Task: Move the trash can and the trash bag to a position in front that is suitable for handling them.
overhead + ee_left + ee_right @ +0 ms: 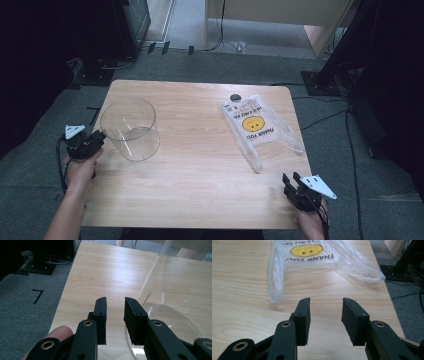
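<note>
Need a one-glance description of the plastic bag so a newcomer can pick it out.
On the wooden table, look to the far right part. The plastic bag lies flat there, handles pointing toward the person. Unlike the clear round container at the left, it is crinkled film printed with a yellow smiley and THANK YOU.

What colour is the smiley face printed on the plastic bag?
Yellow, on the clear plastic bag, with dark eyes; the right gripper view shows it best.
</note>
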Tool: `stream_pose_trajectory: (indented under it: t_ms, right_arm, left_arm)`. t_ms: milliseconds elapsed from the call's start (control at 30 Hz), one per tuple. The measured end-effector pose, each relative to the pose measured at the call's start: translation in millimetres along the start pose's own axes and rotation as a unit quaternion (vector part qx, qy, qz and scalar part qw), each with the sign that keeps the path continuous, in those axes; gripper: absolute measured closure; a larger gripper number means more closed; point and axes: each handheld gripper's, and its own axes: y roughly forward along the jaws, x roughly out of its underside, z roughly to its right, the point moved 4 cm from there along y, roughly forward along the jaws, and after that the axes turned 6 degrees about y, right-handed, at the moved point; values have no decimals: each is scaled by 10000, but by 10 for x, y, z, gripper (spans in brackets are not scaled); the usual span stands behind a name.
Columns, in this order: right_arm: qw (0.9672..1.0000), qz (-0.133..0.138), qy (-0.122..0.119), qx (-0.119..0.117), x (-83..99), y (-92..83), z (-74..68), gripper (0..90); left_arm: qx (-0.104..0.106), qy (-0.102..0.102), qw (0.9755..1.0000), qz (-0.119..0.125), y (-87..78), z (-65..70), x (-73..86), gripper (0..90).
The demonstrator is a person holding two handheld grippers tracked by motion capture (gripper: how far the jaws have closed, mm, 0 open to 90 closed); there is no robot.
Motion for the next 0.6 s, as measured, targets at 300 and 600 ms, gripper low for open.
stream_pose_trajectory:
  t_ms: [300,600]
  right_arm:
    - [9988,212,-84,-442,-161,28,-330,656]
    - [9962,227,-280,-793,-354,191,-794,684]
  left_arm:
    - [193,88,9998,35,47,188,-97,804]
    - [424,295,9987,5,12,415,-61,801]
